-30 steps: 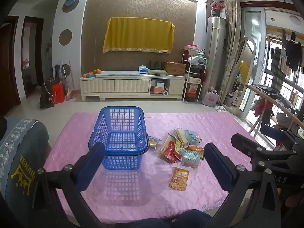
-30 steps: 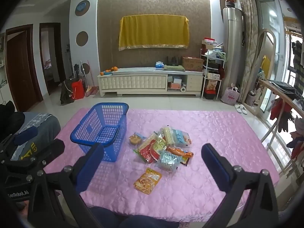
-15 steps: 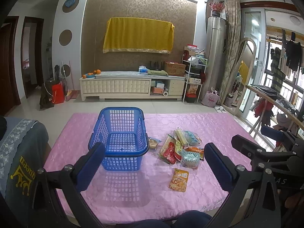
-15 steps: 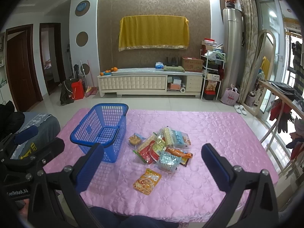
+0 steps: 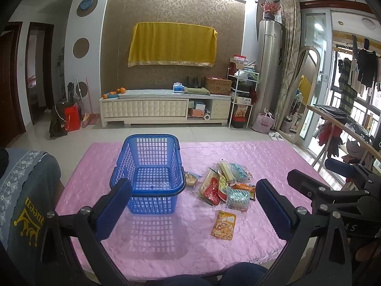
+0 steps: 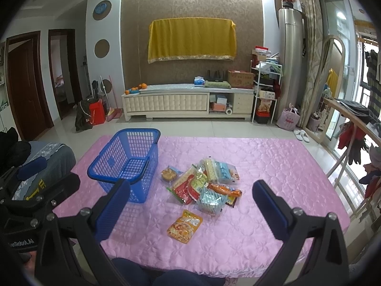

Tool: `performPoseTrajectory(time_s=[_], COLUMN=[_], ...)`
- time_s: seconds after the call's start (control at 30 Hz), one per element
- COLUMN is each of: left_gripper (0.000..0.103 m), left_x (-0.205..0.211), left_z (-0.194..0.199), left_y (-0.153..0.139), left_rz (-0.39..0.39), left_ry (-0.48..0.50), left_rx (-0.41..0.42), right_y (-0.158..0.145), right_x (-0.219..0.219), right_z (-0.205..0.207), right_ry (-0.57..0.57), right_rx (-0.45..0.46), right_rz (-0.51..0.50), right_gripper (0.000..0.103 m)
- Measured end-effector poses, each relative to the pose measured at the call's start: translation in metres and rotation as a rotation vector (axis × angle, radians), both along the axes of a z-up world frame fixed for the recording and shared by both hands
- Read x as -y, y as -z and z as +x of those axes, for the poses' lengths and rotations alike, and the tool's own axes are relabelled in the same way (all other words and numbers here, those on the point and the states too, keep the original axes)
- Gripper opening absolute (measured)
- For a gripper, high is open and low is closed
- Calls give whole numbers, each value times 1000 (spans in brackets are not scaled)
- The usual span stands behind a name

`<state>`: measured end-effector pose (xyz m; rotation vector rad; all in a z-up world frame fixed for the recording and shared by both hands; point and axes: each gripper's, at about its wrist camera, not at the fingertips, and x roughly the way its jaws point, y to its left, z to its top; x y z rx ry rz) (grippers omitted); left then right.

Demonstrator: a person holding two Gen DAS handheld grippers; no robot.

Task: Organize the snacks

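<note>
Two tools hang above the near edge of a worktop draped in a pink quilted cloth, each spread wide with nothing between its fingers: the left tool faces a blue plastic basket, and the right tool faces a heap of snack packets. The basket stands upright on the left part of the cloth, and only a few small specks show on its mesh floor, too small to identify. The heap lies just right of the basket, its packets overlapping so that several are partly covered and their labels cannot be read. One orange packet lies apart from the heap, nearer the front edge. A small round snack in a clear wrapper sits between the basket and the heap. The lower part of both views is blocked by the tools' black frames.
</note>
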<state>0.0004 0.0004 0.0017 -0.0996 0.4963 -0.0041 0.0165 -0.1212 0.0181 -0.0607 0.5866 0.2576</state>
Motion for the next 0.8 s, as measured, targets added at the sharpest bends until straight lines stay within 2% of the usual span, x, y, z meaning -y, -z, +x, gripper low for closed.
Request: performPoseTrajectory(time_s=[0.8], left_gripper=[103], left_x=[2], left_z=[1], left_y=[1], left_rz=[6], left_ry=[-8], left_rx=[-2], right_y=[-2], right_x=[1], right_z=[-1], right_ry=[-3], right_rx=[5], right_rz=[9], right_gripper=[103])
